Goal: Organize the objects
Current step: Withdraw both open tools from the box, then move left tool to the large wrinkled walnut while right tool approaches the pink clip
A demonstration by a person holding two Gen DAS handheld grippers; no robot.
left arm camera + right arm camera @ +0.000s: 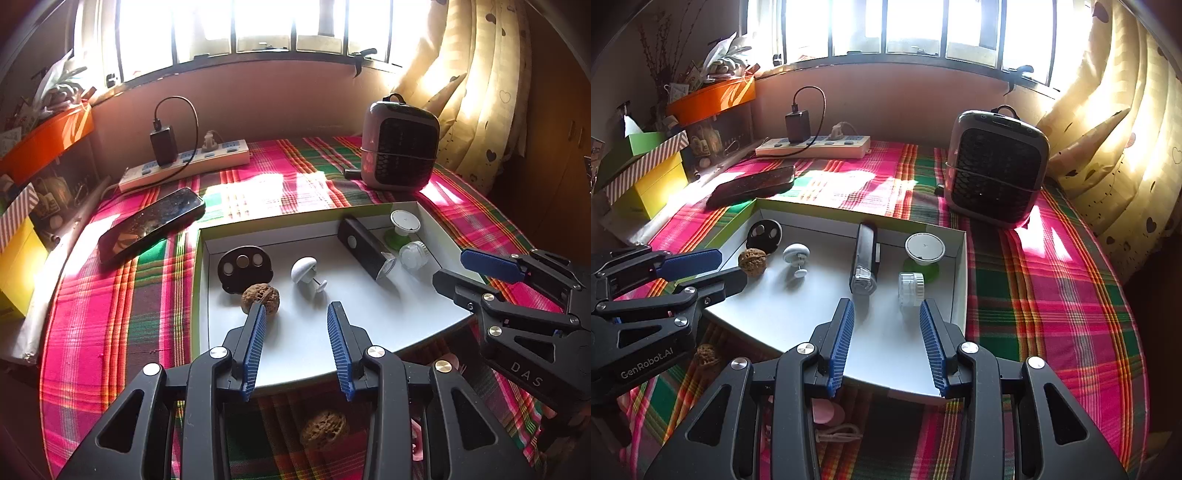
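Note:
A shallow white box [369, 332] [798, 310] lies on the plaid cloth. In it are a walnut [260, 297] [752, 261], a dark oval holder [244, 268] [764, 233], a white mushroom-shaped piece [305, 273] [795, 256], a black bar [364, 246] [865, 258], a clear jar [413, 254] [911, 288] and a white disc on a green base [403, 226] [924, 251]. A second walnut [324, 430] [706, 355] lies on the cloth before the box. My left gripper [297, 308] [714, 266] is open and empty over the box's front left. My right gripper [886, 306] [448, 267] is open and empty just in front of the jar.
A phone [151, 227] [753, 186], a power strip [192, 162] [812, 147] and a small heater [399, 144] [993, 166] lie behind the box. Boxes and an orange tray [713, 98] are stacked left. Pink discs [827, 411] and a cord lie under my right gripper. A curtain [1115, 140] hangs right.

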